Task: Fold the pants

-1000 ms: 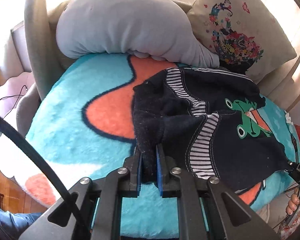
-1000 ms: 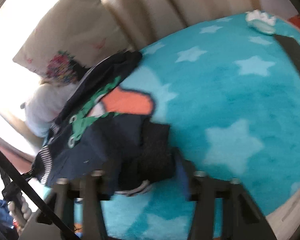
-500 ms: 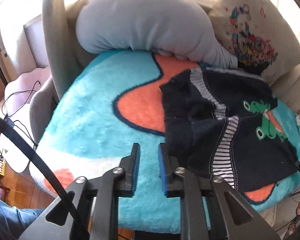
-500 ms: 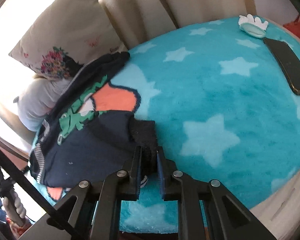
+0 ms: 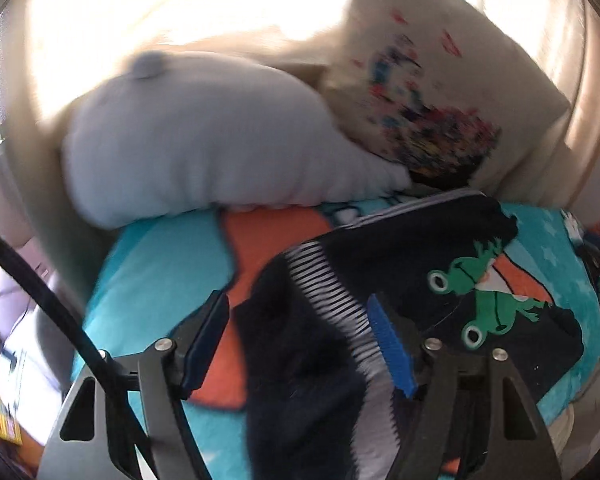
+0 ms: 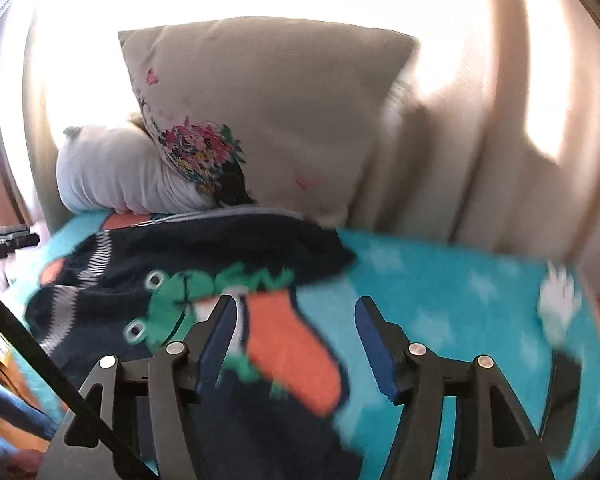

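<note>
Dark navy pants (image 5: 400, 276) with a green frog print lie spread on the turquoise blanket (image 5: 160, 264), in front of the grey pillow (image 5: 204, 148). Left gripper (image 5: 300, 340) hovers low over the striped cuff, fingers spread, gripping nothing. Right gripper (image 6: 296, 340) likewise spread above the frog print. Both views motion-blurred; no legible writing.

One pants (image 5: 440, 280), two pillows (image 5: 204, 152) (image 5: 440, 92) (one floral), one blanket (image 5: 160, 264).
</note>
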